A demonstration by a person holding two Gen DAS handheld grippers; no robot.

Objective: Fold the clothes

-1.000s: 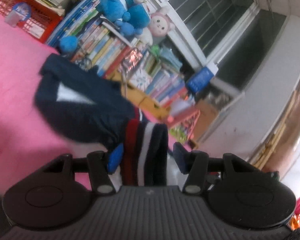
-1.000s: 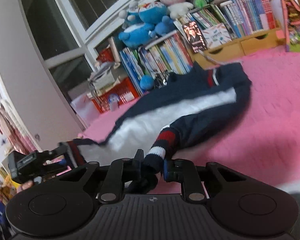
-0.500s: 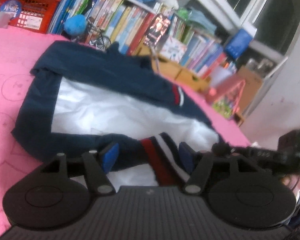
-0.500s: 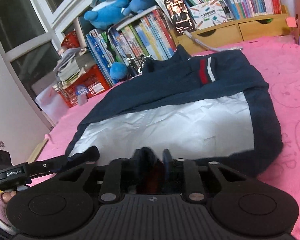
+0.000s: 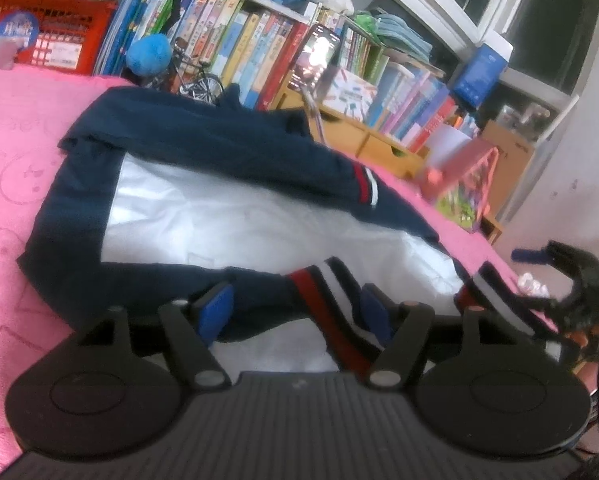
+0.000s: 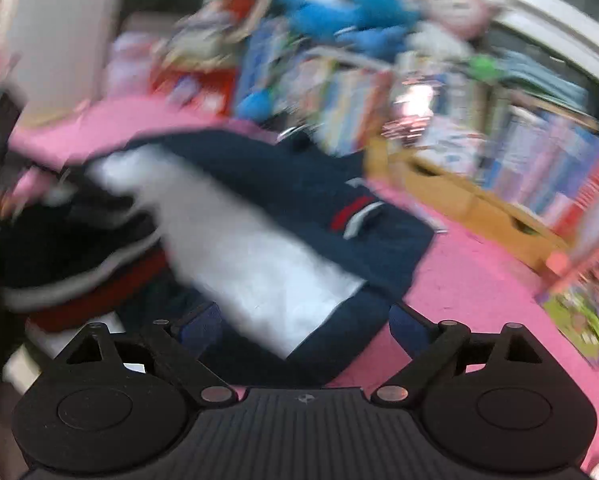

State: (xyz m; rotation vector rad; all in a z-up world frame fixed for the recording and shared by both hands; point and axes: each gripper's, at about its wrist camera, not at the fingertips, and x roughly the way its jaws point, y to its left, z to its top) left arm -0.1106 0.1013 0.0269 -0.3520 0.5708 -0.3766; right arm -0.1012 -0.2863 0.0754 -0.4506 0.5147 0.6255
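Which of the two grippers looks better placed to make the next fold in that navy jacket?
Probably the left gripper: its open jaws straddle the striped cuff. The right gripper is blurred, over the hem.

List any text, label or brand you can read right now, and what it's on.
None can be read.
Book spines: print too small and blurred.
Round blue label in front of the red crate: characters too blurred.
Blue box: no legible print.
Right wrist view: motion-blurred throughout.

Right wrist view motion-blurred: bookshelf [image 6: 439, 92] smeared, jacket [image 6: 299, 208] edges soft, titles unreadable.
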